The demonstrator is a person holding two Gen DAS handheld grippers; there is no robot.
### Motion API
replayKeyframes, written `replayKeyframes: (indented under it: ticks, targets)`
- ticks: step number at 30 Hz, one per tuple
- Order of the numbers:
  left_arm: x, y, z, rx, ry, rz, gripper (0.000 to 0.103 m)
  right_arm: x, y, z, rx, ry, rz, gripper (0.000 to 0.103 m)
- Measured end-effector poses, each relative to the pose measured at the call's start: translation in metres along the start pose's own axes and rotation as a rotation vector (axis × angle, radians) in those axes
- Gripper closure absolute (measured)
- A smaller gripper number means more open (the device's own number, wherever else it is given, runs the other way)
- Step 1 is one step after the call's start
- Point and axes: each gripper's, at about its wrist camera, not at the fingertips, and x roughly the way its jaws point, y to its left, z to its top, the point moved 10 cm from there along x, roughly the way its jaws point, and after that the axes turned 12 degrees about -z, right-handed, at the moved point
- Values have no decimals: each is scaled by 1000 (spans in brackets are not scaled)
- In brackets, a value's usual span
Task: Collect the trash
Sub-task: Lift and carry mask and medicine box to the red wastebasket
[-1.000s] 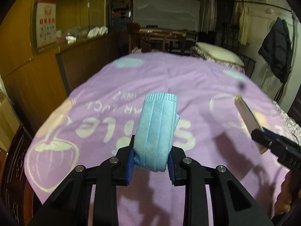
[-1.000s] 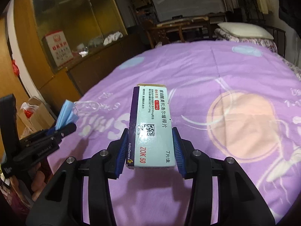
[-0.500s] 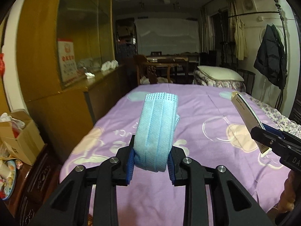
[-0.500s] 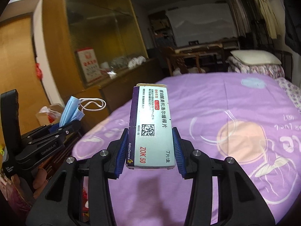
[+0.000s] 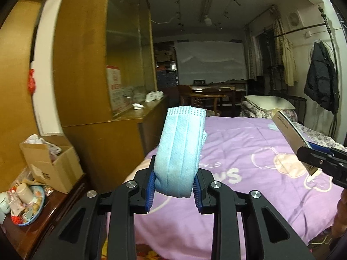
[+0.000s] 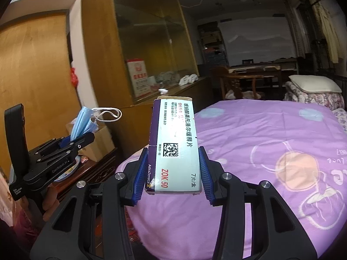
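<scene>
My left gripper [image 5: 174, 189] is shut on a folded light-blue face mask [image 5: 181, 149] that stands up between its blue pads. In the right wrist view the same left gripper [image 6: 74, 140] shows at the left, the mask [image 6: 83, 123] sticking up from it with its white ear loop hanging free. My right gripper [image 6: 172, 178] is shut on a white-and-purple medicine box [image 6: 176, 149], held upright with its printed face toward the camera. From the left wrist view that right gripper [image 5: 312, 158] and the box [image 5: 289, 129] appear at the right edge. Both are lifted above the purple bedspread [image 5: 249, 151].
An open cardboard box [image 5: 51, 159] holding white rubbish sits on a dark wooden side table [image 5: 49, 214] left of the bed, beside a plate of wrappers [image 5: 26, 203]. A wooden cabinet with glass doors [image 5: 104, 69] stands behind. A pillow [image 6: 314, 83] lies at the bed's far end.
Both grippers have risen and drawn back from the bed while keeping their loads. The views have swung left, bringing the cabinet, cardboard box and side table into sight.
</scene>
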Motion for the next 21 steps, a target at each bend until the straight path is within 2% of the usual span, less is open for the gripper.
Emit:
replayKeyframes:
  ticks: [10, 16, 21]
  targets:
    - [-15, 66, -34, -50, 37, 87, 74, 15, 69, -15, -121, 62, 80, 58]
    - [-3, 109, -75, -115, 111, 116, 74, 37, 109, -39, -187, 145, 121, 58]
    - [18, 139, -125, -181, 198, 123, 74, 62, 133, -66, -234, 226, 134, 58]
